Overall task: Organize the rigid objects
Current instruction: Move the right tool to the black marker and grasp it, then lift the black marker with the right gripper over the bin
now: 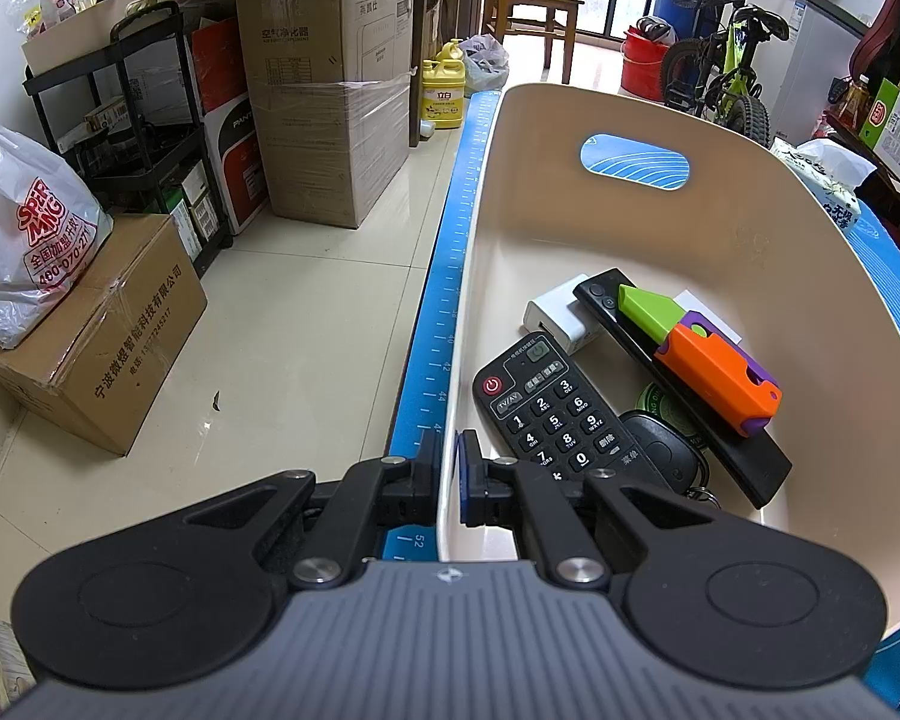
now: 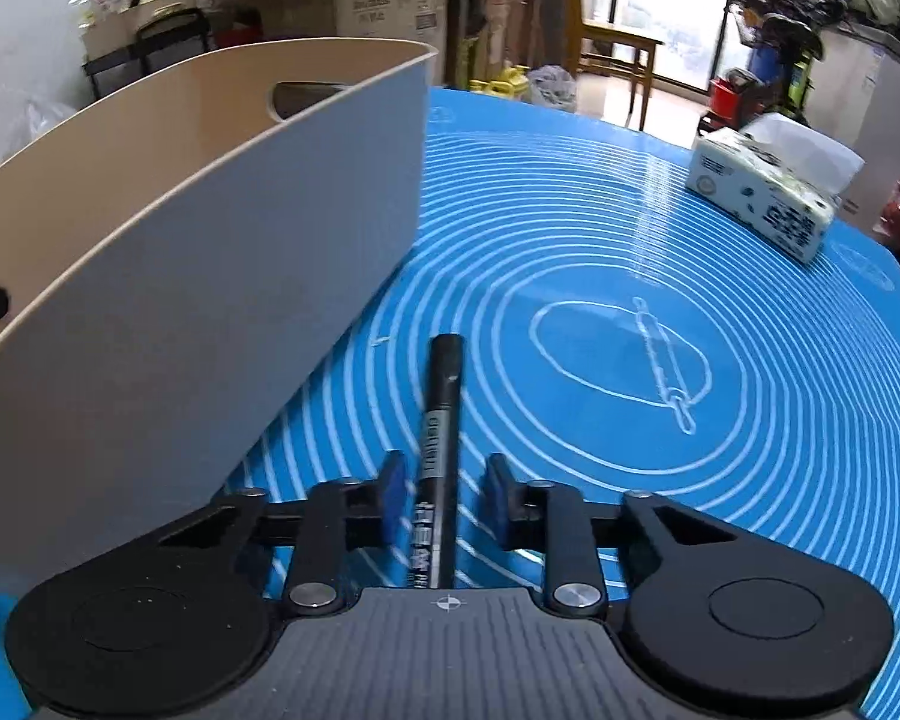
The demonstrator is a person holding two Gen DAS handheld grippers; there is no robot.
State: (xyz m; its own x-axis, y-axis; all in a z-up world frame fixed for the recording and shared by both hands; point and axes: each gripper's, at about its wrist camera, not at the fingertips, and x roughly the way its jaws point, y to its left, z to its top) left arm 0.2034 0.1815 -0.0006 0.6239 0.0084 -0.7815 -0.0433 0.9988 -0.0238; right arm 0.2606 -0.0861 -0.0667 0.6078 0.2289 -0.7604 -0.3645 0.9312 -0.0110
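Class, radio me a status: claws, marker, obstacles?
Left claw shut on bin rim. Right claw open around marker, not gripping. Bin wall close left.

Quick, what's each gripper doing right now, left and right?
Left gripper: shut on the rim of the bin.
Right gripper: open, fingers on either side of the black marker lying on the blue mat, not touching it.

The left hand-held gripper (image 1: pixel 448 468) was nearly closed, its two blue-padded fingers (image 1: pixel 467 468) pinching the thin beige plastic wall of the bin (image 1: pixel 450 360) between them. The right hand-held gripper (image 2: pixel 443 495) was spread wide, its fingers straddling a black marker pen (image 2: pixel 440 420) without touching it.
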